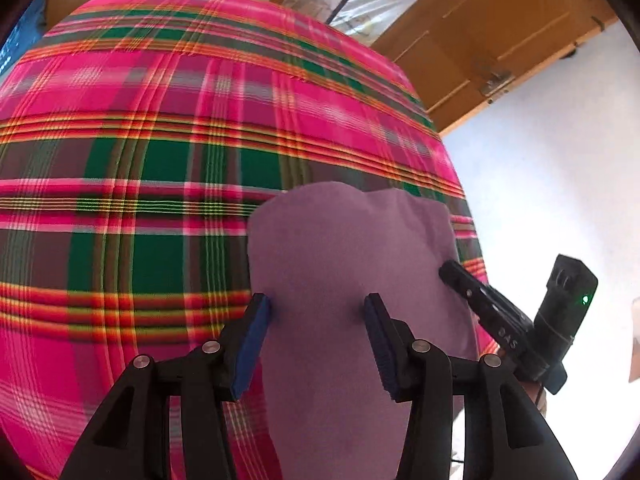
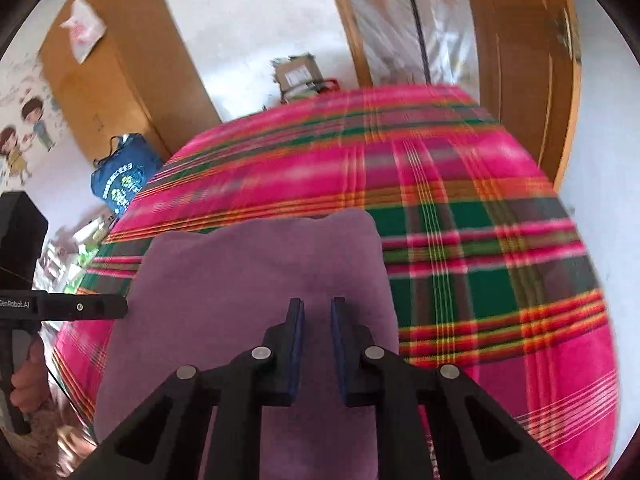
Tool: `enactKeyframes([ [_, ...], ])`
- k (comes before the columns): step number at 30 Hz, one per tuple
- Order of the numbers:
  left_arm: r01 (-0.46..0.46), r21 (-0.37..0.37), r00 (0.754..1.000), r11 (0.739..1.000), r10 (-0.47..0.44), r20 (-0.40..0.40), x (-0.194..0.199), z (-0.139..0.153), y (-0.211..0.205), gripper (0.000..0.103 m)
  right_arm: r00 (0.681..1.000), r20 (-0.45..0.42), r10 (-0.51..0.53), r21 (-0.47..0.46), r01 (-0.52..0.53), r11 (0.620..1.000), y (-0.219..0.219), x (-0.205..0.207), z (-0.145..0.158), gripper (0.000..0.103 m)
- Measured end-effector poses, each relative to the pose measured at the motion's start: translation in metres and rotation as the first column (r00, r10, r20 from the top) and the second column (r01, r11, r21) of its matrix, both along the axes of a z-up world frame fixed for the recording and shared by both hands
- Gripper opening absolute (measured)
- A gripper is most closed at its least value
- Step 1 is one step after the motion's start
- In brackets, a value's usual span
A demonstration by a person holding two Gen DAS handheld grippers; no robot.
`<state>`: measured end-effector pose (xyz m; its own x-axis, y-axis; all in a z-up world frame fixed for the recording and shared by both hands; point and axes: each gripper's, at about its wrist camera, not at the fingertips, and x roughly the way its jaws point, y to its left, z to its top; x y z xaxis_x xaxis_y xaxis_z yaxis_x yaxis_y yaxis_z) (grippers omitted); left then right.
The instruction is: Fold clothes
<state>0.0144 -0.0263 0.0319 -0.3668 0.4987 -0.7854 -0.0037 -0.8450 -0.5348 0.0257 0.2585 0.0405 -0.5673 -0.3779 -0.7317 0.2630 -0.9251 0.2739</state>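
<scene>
Your left tongs (image 1: 316, 312) hang released and your right tongs (image 2: 317, 312) nearly clenched, empty, above the purple cloth (image 1: 352, 256), which runs lengthwise away from both on the plaid bed (image 1: 160, 140).

- Cloth (image 1: 352, 264) (image 2: 256, 264): plain mauve/purple, soft matte fabric, no print or seams visible.
- State: lying flat, looks folded into a compact panel; far edge wavy w/ a shallow dip near the middle.
- Pose: long axis runs 6–12 o'clock in both views.
- Place: on plaid pink/green bedspread (image 1: 160, 140), near its 5 o'clock edge in left view.
</scene>
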Motion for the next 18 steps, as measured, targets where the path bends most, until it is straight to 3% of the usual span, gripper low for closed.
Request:
enactKeyframes([
  [5, -0.004, 0.033, 0.999, 0.999, 0.003, 0.036, -0.001, -0.014, -0.004, 0.053, 1.0, -0.003, 0.008, 0.04, -0.008, 0.999, -0.005, 0.002, -0.007, 0.015],
  [13, -0.007, 0.074, 0.998, 0.997, 0.002, 0.059, -0.001, -0.015, -0.011, 0.059, 1.0, 0.023, -0.006, -0.06, 0.007, 0.998, 0.009, -0.001, -0.01, 0.014],
  [18, 0.003, 0.122, 0.999, 0.992, -0.009, 0.049, 0.003, -0.018, -0.01, 0.059, 0.999, 0.011, -0.047, -0.072, 0.048, 0.996, 0.015, 0.011, -0.005, 0.014],
])
